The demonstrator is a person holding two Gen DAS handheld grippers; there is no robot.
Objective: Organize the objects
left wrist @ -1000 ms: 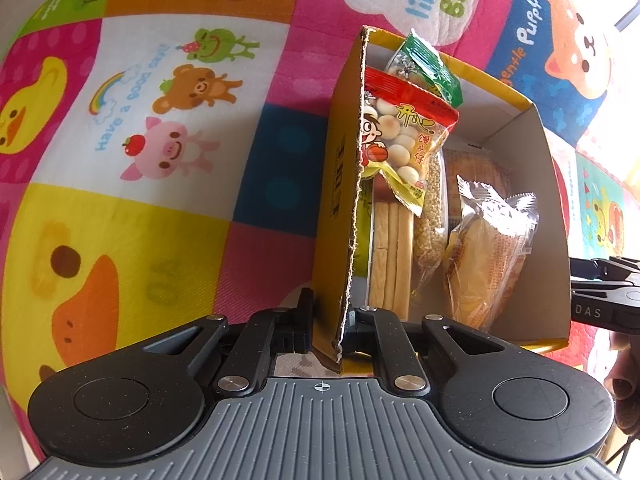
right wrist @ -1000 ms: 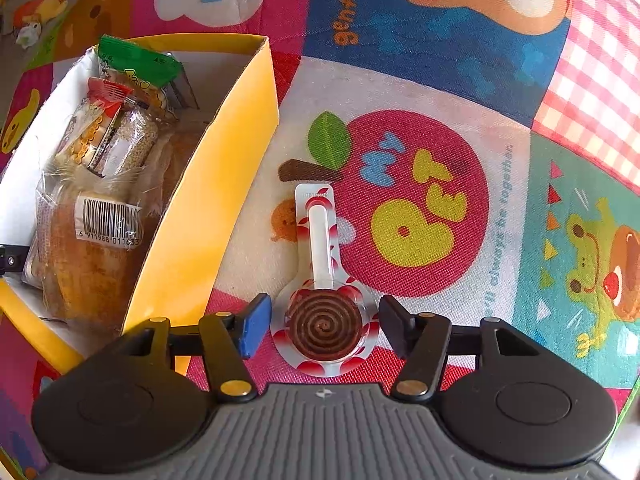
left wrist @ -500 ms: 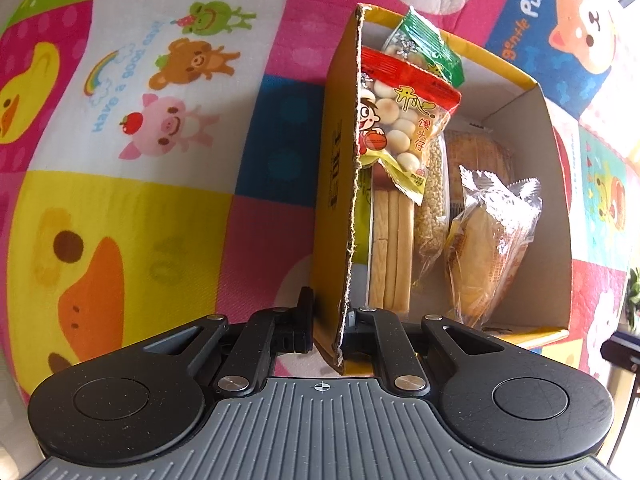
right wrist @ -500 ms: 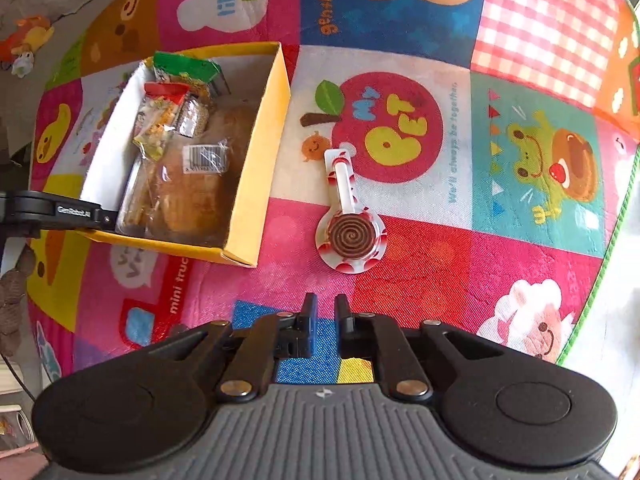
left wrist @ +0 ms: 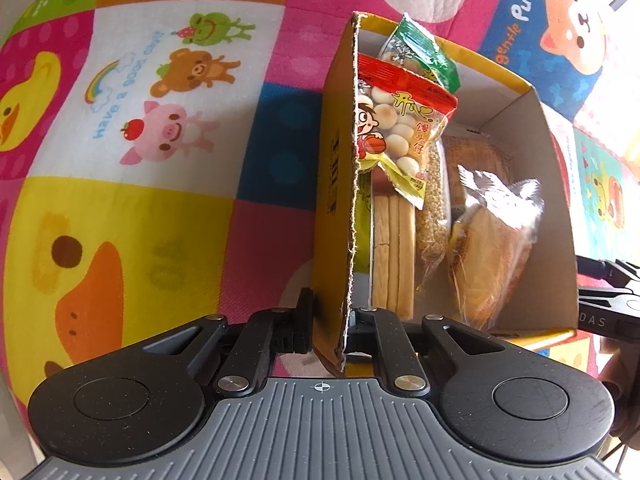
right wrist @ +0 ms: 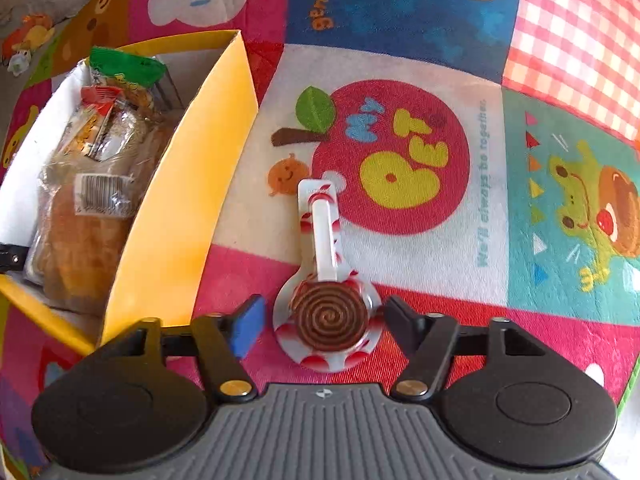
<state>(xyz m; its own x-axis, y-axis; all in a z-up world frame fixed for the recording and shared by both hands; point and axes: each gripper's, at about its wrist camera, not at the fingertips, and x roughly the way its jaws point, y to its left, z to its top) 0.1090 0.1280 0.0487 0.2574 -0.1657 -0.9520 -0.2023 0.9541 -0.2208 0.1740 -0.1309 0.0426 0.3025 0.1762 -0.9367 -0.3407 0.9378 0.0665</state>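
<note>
A yellow cardboard box [left wrist: 334, 184] holds several snack packets, with a red-topped packet [left wrist: 396, 128] and a wrapped bread [left wrist: 488, 252] among them. My left gripper [left wrist: 328, 320] is shut on the box's near left wall. The box also shows at the left of the right wrist view [right wrist: 180, 216]. A wrapped spiral lollipop [right wrist: 328, 312] lies on the mat right of the box. My right gripper [right wrist: 324, 320] is open, low over the mat, with its fingers on either side of the lollipop's round head.
A colourful cartoon play mat [left wrist: 120, 120] covers the floor around the box. The lollipop's stick [right wrist: 322, 236] points away from me over an apple print [right wrist: 400, 160]. The right gripper's side [left wrist: 608, 312] shows at the right edge of the left wrist view.
My right gripper was shut and raised well back from the lollipop half a second ago; now it is open and down around the lollipop's head. My left gripper keeps its hold on the box wall.
</note>
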